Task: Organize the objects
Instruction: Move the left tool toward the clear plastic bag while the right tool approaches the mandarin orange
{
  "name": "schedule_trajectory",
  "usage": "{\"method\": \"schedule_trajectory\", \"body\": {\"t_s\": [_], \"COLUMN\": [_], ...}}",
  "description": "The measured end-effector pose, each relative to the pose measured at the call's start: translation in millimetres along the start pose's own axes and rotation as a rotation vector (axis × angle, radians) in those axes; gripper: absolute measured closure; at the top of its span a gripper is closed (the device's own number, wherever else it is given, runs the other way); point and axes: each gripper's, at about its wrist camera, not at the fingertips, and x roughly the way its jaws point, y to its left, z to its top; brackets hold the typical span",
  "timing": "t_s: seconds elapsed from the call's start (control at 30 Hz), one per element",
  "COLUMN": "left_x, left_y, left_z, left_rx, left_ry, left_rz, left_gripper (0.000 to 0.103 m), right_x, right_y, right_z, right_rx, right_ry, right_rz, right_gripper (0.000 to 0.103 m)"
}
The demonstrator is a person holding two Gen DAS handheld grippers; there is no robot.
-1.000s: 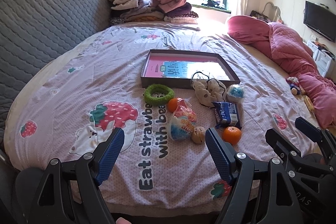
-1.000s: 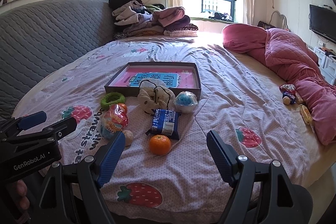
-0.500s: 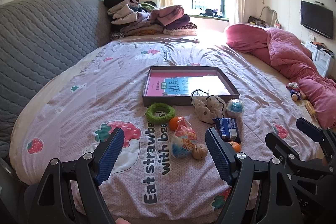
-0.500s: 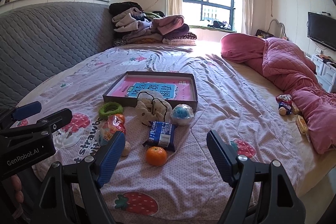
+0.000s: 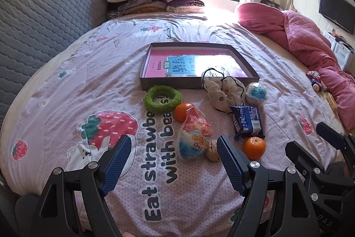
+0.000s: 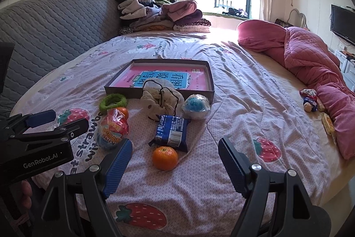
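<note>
A shallow dark box (image 5: 199, 63) (image 6: 159, 78) with a pink book inside lies mid-bed. In front of it lie a green ring (image 5: 162, 99) (image 6: 113, 102), a cloth bundle (image 5: 223, 91) (image 6: 163, 99), a blue-white ball (image 5: 256, 92) (image 6: 196, 106), a blue snack packet (image 5: 247, 122) (image 6: 172, 132), a colourful bag (image 5: 193, 138) (image 6: 114, 128), two oranges (image 5: 254, 147) (image 6: 165, 158) and a small beige ball (image 5: 212, 150). My left gripper (image 5: 173, 167) is open just short of the bag. My right gripper (image 6: 175, 167) is open, near the front orange.
Folded clothes (image 6: 162, 14) are stacked at the bed's far end. A pink quilt (image 6: 310, 59) lies along the right side with small toys (image 6: 309, 100) beside it. A grey padded headboard (image 5: 44, 14) runs along the left. A TV (image 6: 342, 23) hangs on the right wall.
Both grippers have moved forward and lower toward the objects, which now look larger. Both stay open. Nothing on the bed has moved.
</note>
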Motion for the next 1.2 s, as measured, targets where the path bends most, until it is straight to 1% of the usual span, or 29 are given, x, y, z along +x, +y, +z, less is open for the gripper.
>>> {"method": "schedule_trajectory", "body": {"t_s": [0.13,0.37,0.7,0.93,1.03,1.2], "left_x": [11,24,50,68,78,88], "left_y": [1,-3,-13,-13,-13,-13], "left_z": [-3,-4,9,15,16,18], "left_rx": [-0.017,-0.012,-0.003,0.011,0.007,0.008], "left_ry": [0.031,0.065,0.095,0.112,0.134,0.142], "left_rz": [-0.022,-0.043,-0.046,-0.03,-0.038,-0.043], "left_gripper": [0.023,0.023,0.023,0.023,0.023,0.023], "right_x": [10,26,46,64,72,81], "right_y": [1,0,0,-1,0,-3], "right_z": [-5,-13,-17,-17,-18,-18], "right_rx": [-0.007,-0.011,-0.016,0.007,0.009,0.018], "right_ry": [0.029,0.07,0.114,0.15,0.166,0.177], "right_rz": [0.01,0.017,0.025,0.048,0.046,0.037], "right_gripper": [0.024,0.024,0.024,0.026,0.027,0.029]}}
